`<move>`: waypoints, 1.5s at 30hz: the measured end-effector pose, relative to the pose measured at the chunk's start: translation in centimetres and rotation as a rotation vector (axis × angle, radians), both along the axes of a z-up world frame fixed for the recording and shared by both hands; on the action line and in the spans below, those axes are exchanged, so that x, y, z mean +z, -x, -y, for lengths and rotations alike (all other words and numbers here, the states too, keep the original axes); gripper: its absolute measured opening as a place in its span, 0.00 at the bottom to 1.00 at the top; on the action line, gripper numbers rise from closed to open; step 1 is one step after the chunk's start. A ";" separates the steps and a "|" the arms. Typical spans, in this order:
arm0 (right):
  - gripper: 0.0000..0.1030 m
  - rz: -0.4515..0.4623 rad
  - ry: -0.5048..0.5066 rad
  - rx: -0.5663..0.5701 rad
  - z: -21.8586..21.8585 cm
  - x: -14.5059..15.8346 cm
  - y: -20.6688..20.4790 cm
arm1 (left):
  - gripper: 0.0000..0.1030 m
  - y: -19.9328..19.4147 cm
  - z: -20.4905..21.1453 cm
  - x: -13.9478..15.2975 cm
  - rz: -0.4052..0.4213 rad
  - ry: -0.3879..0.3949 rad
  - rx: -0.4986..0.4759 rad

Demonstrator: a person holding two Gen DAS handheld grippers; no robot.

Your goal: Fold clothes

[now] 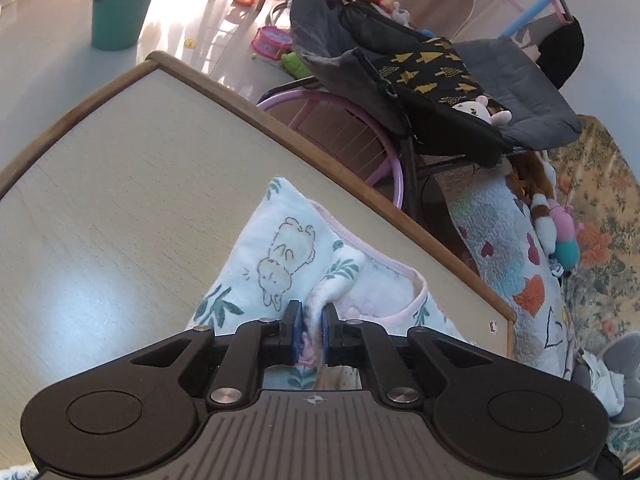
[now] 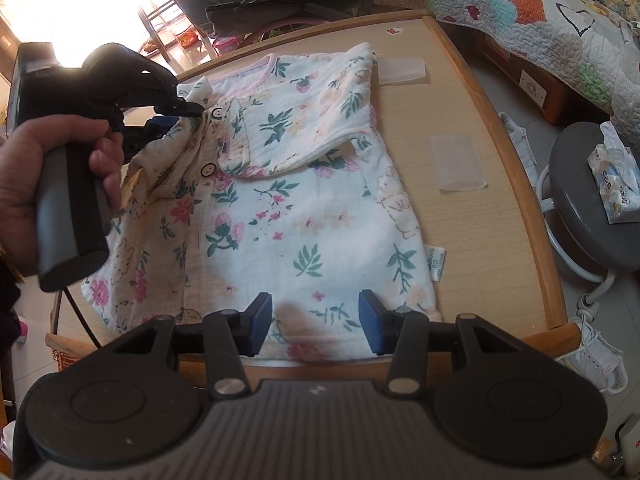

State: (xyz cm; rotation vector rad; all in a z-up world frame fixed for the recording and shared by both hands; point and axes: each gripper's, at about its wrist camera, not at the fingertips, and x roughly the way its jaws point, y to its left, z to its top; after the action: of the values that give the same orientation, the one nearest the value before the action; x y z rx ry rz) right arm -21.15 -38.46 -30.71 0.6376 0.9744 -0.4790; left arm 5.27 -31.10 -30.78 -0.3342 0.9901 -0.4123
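The floral garment (image 2: 304, 200) lies flat on the tabletop (image 2: 500, 208). The left claw (image 1: 311, 330) pinches its sleeve; the right claw (image 2: 316, 322) hovers wide over its hem.

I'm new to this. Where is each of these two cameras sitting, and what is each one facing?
Left wrist: rides the left hand-held gripper, looking along its fingers, shut on the floral garment, across the table.
Right wrist: rides the right hand-held gripper, open above the garment's hem; the person's hand shows.
Shared: the same garment, table and left hand-held gripper.
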 end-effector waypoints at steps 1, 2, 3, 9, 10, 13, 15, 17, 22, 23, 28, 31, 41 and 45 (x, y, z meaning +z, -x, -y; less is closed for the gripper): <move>0.46 0.000 0.000 0.000 0.0 0.0 0.0 | 0.14 0.1 0.1 -0.2 -0.002 0.009 0.005; 0.46 0.000 0.000 0.000 0.0 0.0 0.0 | 0.18 0.2 0.2 -0.4 -0.005 0.019 0.010; 0.46 0.000 0.000 0.000 0.0 0.0 0.0 | 0.19 0.3 0.3 -0.6 -0.007 0.028 0.016; 0.46 0.000 0.000 0.001 0.0 0.0 0.0 | 0.44 0.4 0.3 -0.6 -0.035 0.065 0.030; 0.46 0.000 -0.001 0.001 0.0 0.0 0.1 | 0.44 0.3 0.2 -0.3 -0.037 0.063 0.027; 0.46 0.000 -0.001 0.001 0.0 0.0 0.1 | 0.44 0.2 -0.4 0.5 -0.036 0.063 0.009; 0.46 -0.003 0.001 0.001 0.0 0.0 0.0 | 0.44 0.2 -1.0 1.0 -0.031 0.071 0.002; 0.46 -0.007 0.006 0.003 -0.1 0.0 -0.1 | 0.44 0.1 -1.7 1.5 -0.038 0.075 -0.001; 0.46 -0.015 0.014 0.007 -0.2 0.1 -0.1 | 0.44 0.5 -3.3 1.6 -0.094 0.084 -0.025; 0.46 -0.016 0.016 0.009 -0.2 0.1 -0.1 | 0.44 0.6 -3.6 1.4 -0.105 0.084 -0.028; 0.46 -0.032 0.031 0.017 -0.5 0.1 -0.3 | 0.42 1.0 -3.8 -1.4 -0.174 0.057 -0.054; 0.46 -0.035 0.033 0.018 -0.5 0.1 -0.3 | 0.42 0.9 -3.8 -1.5 -0.165 0.059 -0.056; 0.46 -0.081 0.085 0.058 -1.3 0.2 -1.1 | 0.43 2.8 -6.3 1.2 -0.162 0.068 -0.152; 0.46 -0.104 0.126 0.076 -2.0 0.2 -1.5 | 0.43 4.9 -8.6 1.3 -0.159 0.032 -0.225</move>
State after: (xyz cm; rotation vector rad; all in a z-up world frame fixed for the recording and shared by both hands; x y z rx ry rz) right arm -19.67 -36.50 -30.56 0.4641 1.0542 -0.5062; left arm 0.33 -22.46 -29.47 -0.2887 1.1823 -0.6136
